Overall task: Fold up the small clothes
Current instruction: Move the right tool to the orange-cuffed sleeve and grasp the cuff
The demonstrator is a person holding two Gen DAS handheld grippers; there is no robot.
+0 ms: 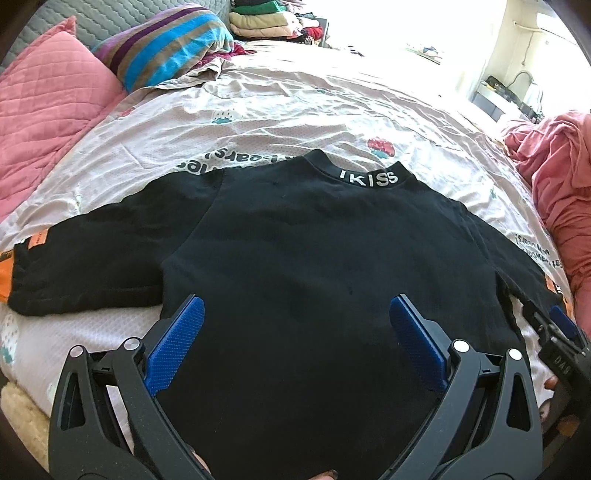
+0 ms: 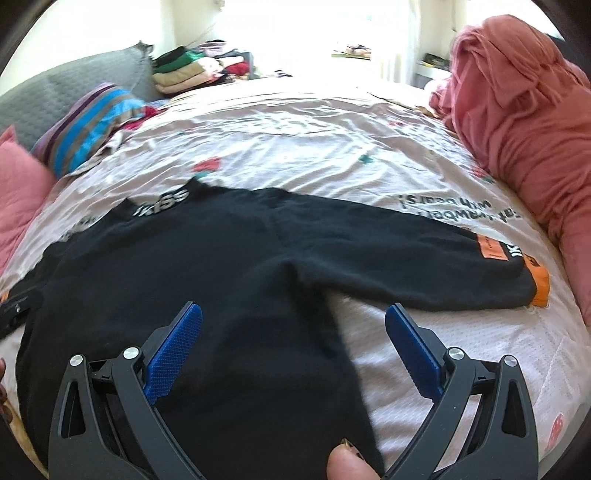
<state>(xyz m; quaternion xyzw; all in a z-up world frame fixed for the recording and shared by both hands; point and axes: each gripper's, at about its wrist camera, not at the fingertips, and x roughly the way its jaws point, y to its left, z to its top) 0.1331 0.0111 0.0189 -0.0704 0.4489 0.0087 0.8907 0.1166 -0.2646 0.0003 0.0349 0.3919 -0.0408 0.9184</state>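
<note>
The black T-shirt (image 1: 295,251) lies spread flat, back up, on the bed (image 1: 295,110), collar at the far side and both sleeves out to left and right; the left hand-held gripper (image 1: 295,314) hangs over its near middle, jaws wide apart, holding nothing; the right hand-held gripper (image 2: 293,321) straddles the shirt's right side edge, likewise apart; folding seems not yet begun; next, each must pinch a sleeve or side and carry it inward

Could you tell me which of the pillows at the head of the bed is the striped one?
The striped pillow, banded blue, brown and purple, lies between the plain pink pillow and the clothes stack.
</note>
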